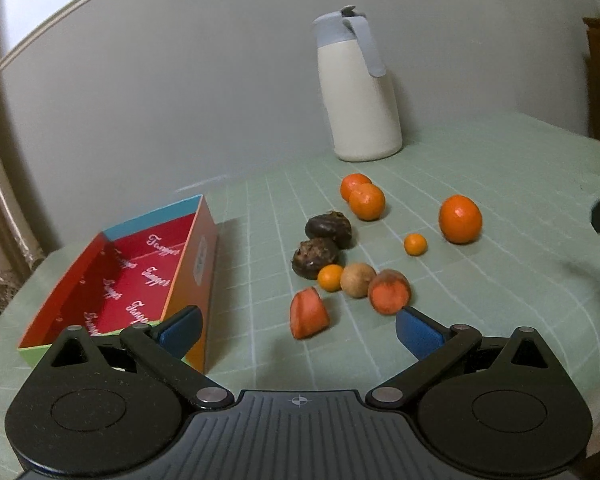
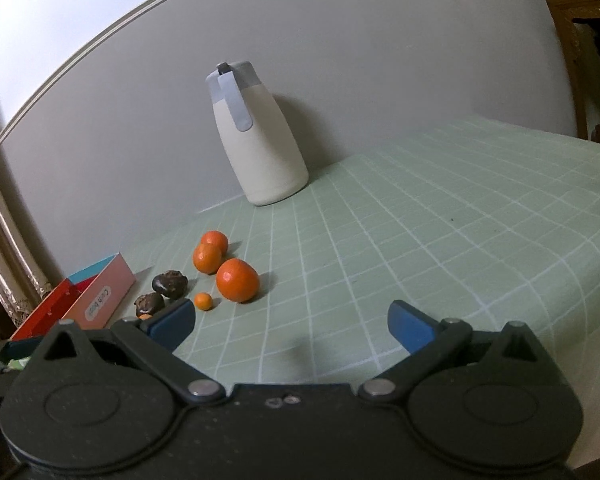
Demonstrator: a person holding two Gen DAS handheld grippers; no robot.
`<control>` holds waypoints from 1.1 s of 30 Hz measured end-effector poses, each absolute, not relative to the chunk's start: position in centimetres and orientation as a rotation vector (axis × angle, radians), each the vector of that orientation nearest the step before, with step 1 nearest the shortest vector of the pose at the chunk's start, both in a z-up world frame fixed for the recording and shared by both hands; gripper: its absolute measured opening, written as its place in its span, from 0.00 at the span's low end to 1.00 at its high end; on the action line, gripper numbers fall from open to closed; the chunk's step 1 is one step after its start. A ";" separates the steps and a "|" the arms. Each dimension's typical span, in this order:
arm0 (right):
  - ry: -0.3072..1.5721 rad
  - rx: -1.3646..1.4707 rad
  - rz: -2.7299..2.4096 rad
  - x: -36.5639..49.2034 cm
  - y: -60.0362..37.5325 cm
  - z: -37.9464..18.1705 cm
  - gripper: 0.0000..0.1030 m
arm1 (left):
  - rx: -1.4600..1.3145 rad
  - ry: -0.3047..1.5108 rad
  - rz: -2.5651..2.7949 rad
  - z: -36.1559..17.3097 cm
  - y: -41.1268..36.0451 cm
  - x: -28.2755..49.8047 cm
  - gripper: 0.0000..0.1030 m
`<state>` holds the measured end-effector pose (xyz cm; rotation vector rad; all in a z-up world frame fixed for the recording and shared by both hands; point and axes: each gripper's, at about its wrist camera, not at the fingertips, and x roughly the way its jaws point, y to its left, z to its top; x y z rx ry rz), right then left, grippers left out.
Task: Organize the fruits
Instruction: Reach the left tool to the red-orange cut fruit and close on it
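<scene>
**Both grippers spread over the mat, fruit loose beside the box**

Left gripper (image 1: 298, 330) sits nearest the lens, blue fingers (image 1: 180, 330) spread wide, nothing between them. A cut orange-red wedge (image 1: 309, 314) lies just ahead of the gap; a second cut piece (image 1: 390, 292) lies just beyond the right fingertip. Right gripper (image 2: 290, 324) is likewise spread and empty, over bare mat.

Fruit cluster, mid-mat: two kumquats (image 1: 331, 278), one near the wedge and one further right; a tan round fruit (image 1: 358, 280) touching the second cut piece; two dark wrinkled fruits (image 1: 328, 230) side by side; two oranges (image 1: 366, 200) touching, one behind the other; a bigger orange (image 1: 460, 218) apart to the right.

Box (image 1: 202, 248) stands open at left, near the mat's left edge, a strip of mat between it and the cluster. Nothing is seen in the visible part of its interior. Open room: wide bare mat to the right of the fruit, running to the far right edge.

Writing: pale script repeats across the red lining, not clearly legible. An oval label on the box's outer side seems to read "Cash box" in the right view; uncertain.

Surface is a pale green mat (image 2: 440, 220) with a white grid. A cream jug (image 2: 260, 140) with a grey-blue lid and handle stands at the back against a plain grey wall (image 2: 340, 40). Carved wooden furniture (image 2: 580, 20) shows at far right.
</scene>
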<state>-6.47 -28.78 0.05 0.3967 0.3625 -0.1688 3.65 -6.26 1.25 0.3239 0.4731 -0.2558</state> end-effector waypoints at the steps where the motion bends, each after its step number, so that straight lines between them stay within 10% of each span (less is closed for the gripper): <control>1: 0.362 0.393 -0.170 -6.4 -28.8 0.0 1.00 | 0.313 0.479 -0.259 1.2 -6.2 4.0 1.00; 14: 0.360 0.394 -0.201 -5.9 -28.9 0.0 1.00 | 0.286 0.547 -0.263 -0.1 -6.6 6.7 0.70; 17: 0.363 0.386 -0.197 -5.8 -28.7 0.0 1.00 | 0.279 0.571 -0.266 -0.3 -6.8 7.5 0.45; 23: 0.368 0.390 -0.198 -5.6 -28.8 -0.1 1.00 | 0.235 0.606 -0.272 -0.8 -6.6 8.3 0.25; 33: 0.368 0.391 -0.198 -5.5 -28.8 -0.2 1.00 | 0.226 0.581 -0.286 -0.5 -6.7 7.8 0.25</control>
